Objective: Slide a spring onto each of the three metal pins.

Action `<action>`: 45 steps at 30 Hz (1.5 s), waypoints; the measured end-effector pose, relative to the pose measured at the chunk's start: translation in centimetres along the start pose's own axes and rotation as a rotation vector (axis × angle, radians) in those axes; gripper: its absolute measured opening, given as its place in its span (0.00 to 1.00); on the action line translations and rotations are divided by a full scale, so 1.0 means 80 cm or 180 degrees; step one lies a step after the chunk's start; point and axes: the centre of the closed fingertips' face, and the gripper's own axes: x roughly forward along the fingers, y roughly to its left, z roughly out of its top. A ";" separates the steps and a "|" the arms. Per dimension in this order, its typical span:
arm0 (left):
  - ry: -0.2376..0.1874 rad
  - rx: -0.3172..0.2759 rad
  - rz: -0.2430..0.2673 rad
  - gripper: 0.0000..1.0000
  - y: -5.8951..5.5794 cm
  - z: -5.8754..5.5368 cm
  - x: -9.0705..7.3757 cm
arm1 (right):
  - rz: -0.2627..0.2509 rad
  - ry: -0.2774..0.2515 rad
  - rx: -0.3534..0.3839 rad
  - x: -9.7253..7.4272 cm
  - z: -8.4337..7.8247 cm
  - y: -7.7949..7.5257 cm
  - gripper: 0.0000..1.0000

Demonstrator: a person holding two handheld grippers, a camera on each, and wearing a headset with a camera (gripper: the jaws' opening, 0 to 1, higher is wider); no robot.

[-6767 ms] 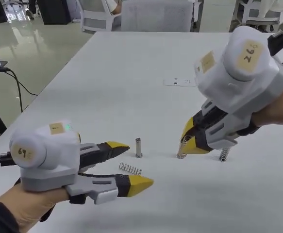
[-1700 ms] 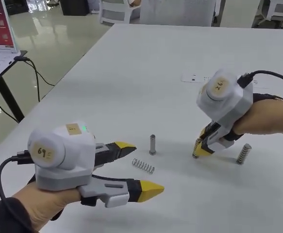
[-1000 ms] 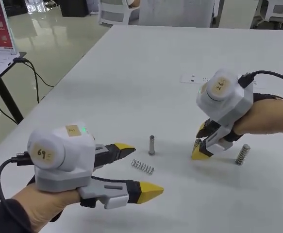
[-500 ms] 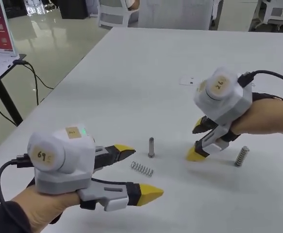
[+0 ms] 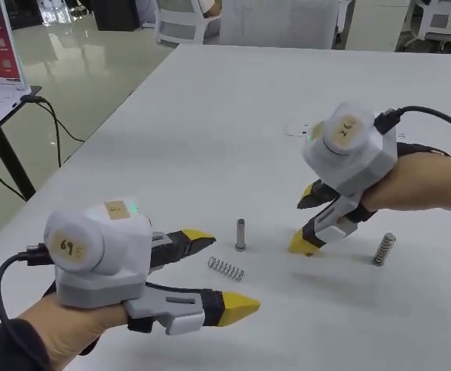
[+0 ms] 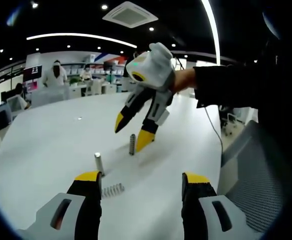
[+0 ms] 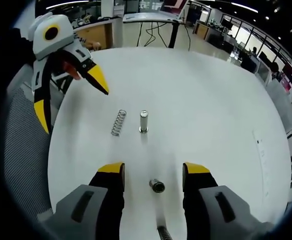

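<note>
Since a second or two back my right hand-held gripper has let go of the middle pin and lifted off it. Its jaws now stand apart, with the lower yellow tip just beside that pin, which looks to carry its spring in the left gripper view. My left hand-held gripper has not stirred: it sits low at the lower left of the head view, jaws wide apart and holding nothing. Just ahead of its tips the loose spring lies flat on the bench, its long axis running from upper left to lower right in the head view, roughly across the line of those jaws. The bare pin stands upright just beyond the spring, near but apart from it. Far right, the third pin already wears a spring. I judge the left hand-held gripper is the nearer one for the pick-up. The spring must then be tipped upright over the bare pin.
</note>
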 end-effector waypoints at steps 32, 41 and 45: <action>0.0002 0.0007 0.0021 0.60 0.002 -0.001 -0.001 | 0.0147 -0.0012 -0.0149 0.009 0.021 0.032 0.43; 0.0006 0.0012 0.0016 0.60 0.002 -0.001 -0.001 | 0.0222 -0.0006 -0.0132 0.016 0.023 0.039 0.42; 0.0008 0.0014 0.0016 0.60 0.002 -0.001 -0.001 | 0.0244 -0.0012 -0.0136 0.018 0.024 0.044 0.41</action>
